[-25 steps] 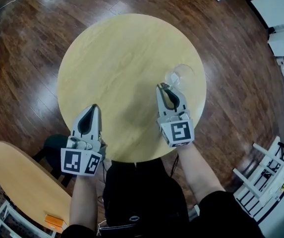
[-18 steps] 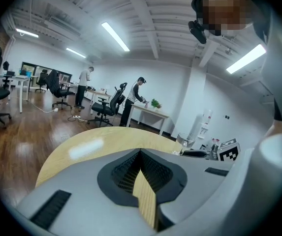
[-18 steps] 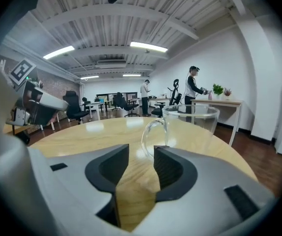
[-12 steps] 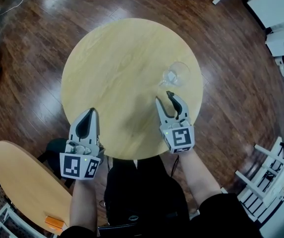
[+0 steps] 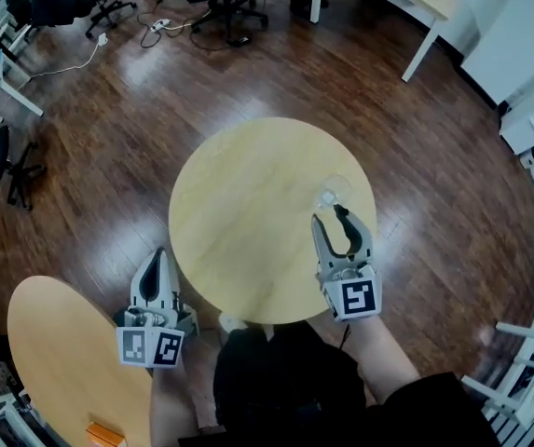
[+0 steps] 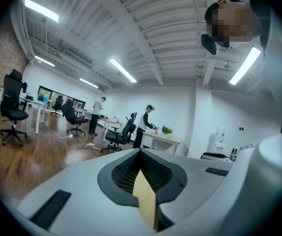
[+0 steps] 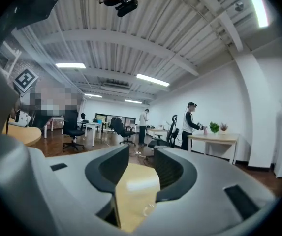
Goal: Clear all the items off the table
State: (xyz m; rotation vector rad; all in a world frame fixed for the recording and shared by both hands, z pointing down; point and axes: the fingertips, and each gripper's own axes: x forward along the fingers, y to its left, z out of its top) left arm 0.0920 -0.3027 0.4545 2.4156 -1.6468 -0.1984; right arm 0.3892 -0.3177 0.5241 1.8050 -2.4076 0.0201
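Right gripper (image 5: 328,214) wide open just behind the glass (image 5: 334,192); left gripper (image 5: 158,252) shut and empty.
The right gripper's jaws stand spread as wide as they go. Its own view shows only the pale top of the table (image 5: 239,212) between them, with neither pad pressing on anything. The clear glass sits on the table just ahead of its tips, close to the far-right rim. It is too small in the head view to tell whether it touches a jaw, or whether it stands or lies. The left gripper hangs well to the left of the right one and a little nearer the person. It is off the table's edge, over the wood floor (image 5: 89,156), with its jaws pressed together at the tips and nothing held. A second, larger tabletop (image 5: 57,361) lies just below and left of it.
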